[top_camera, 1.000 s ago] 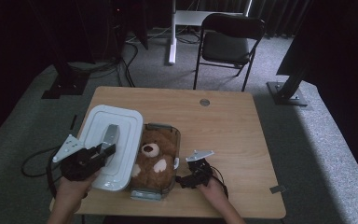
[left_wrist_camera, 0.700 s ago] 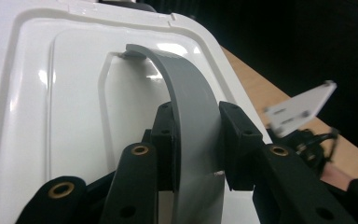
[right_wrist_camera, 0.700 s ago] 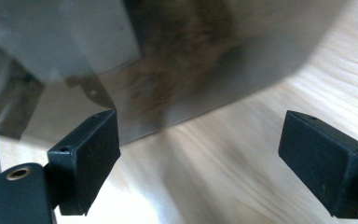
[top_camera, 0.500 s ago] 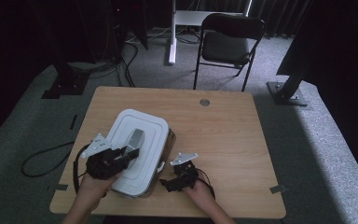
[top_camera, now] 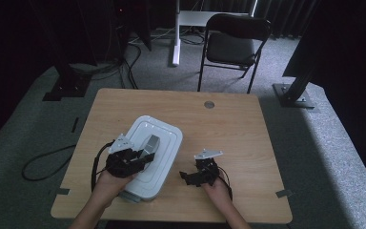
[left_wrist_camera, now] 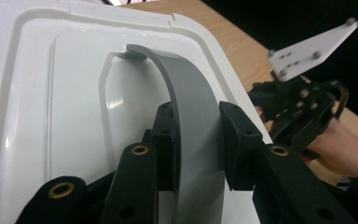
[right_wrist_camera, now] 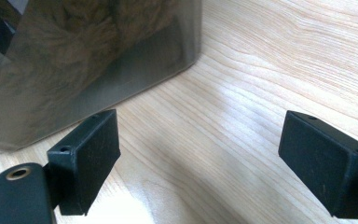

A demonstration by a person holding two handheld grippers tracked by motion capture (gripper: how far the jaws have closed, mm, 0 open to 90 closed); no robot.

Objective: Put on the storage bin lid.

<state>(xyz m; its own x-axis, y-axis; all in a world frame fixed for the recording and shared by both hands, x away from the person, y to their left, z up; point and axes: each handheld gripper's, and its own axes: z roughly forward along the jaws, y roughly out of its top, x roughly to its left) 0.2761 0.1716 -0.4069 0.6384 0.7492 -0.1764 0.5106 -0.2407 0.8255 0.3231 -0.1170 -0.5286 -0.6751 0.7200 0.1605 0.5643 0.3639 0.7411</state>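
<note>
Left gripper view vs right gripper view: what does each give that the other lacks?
Left gripper view: the left tool shut on the grey handle of the white lid, with the other hand's tool beyond it. Right gripper view: the right tool open and holding nothing, beside the clear box wall with brown fur behind it. Both: the wooden table.

The right gripper [right_wrist_camera: 200,158] hangs low over the wooden table [right_wrist_camera: 284,60], its two black jaws spread wide with only bare wood grain between them. Just ahead at upper left stands the clear box [right_wrist_camera: 88,60], brown fur [right_wrist_camera: 98,23] showing dimly through its wall.
</note>
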